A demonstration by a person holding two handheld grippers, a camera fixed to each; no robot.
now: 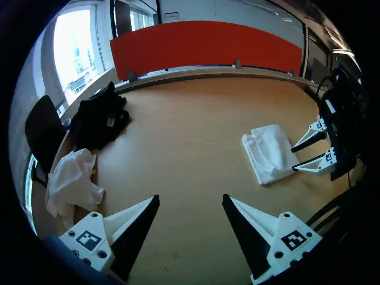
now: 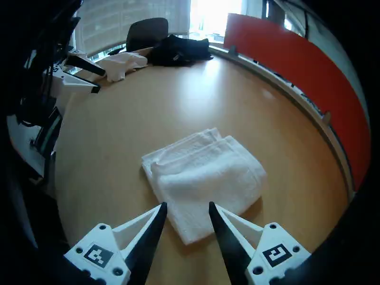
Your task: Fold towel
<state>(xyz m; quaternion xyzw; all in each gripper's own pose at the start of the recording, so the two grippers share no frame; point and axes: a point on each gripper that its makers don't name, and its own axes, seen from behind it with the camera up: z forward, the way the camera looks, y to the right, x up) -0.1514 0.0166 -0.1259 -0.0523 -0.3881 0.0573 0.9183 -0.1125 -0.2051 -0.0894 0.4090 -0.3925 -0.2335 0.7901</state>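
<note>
Finishing the fold looks like the step in hand. The towel [image 2: 204, 178] already lies as a thick, layered rectangle on the surface [image 2: 118, 142], well in from the edge that carries the red screen [image 2: 304, 71]. The right tool [image 2: 187, 204] sits at the towel's near end with its fingers apart and gripping nothing; whether the tips touch the cloth I cannot tell. The left tool [image 1: 190, 196] is also spread wide and empty, over bare wood well apart from the towel.

If one more fold is wanted, I judge it best to pinch all layers of one short edge together, lift low, and lay it over squarely so the stacked edges line up. A shallow bite would likely peel off just the top layer. The other tool could pin the opposite edge.

Room is generous, with bare wood all around the towel. A black garment [image 1: 97, 118] and a crumpled white cloth [image 1: 71, 183] sit along the edge by the chair [image 1: 42, 128], well apart from the work.
</note>
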